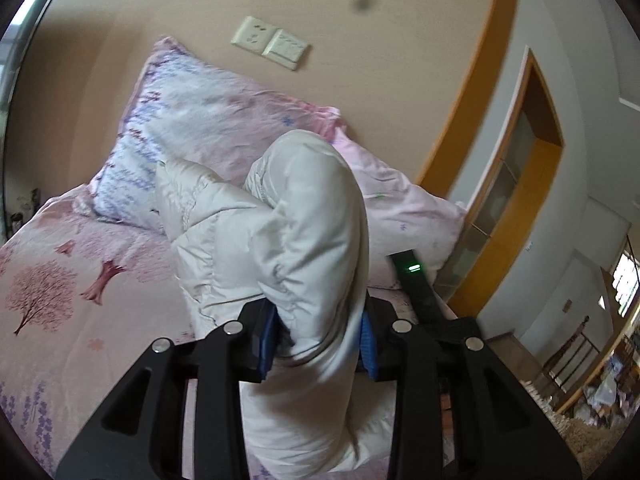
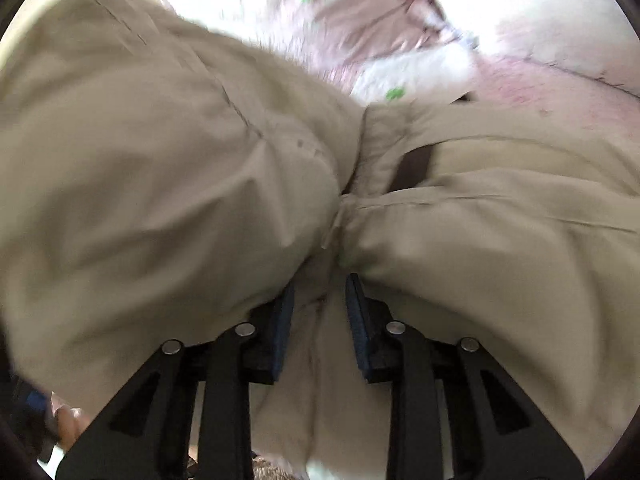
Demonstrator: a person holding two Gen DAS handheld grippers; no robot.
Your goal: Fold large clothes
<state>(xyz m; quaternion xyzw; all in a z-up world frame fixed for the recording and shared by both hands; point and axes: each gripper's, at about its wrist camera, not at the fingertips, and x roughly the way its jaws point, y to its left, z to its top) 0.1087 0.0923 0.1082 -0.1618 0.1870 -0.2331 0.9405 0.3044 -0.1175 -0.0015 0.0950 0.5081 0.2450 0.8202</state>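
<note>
A puffy white down jacket is lifted above the bed, bulging up in front of the left wrist camera. My left gripper is shut on a thick fold of it, blue pads pressed into both sides. In the right wrist view the same jacket looks beige in shadow and fills most of the picture, with a dark strap near a seam. My right gripper is shut on a bunched fold of it. The other gripper's black body with a green light shows behind the jacket.
The bed has a pink sheet printed with trees. Two pillows lean against the beige wall, under a socket plate. A wooden door frame and a room with chairs lie to the right.
</note>
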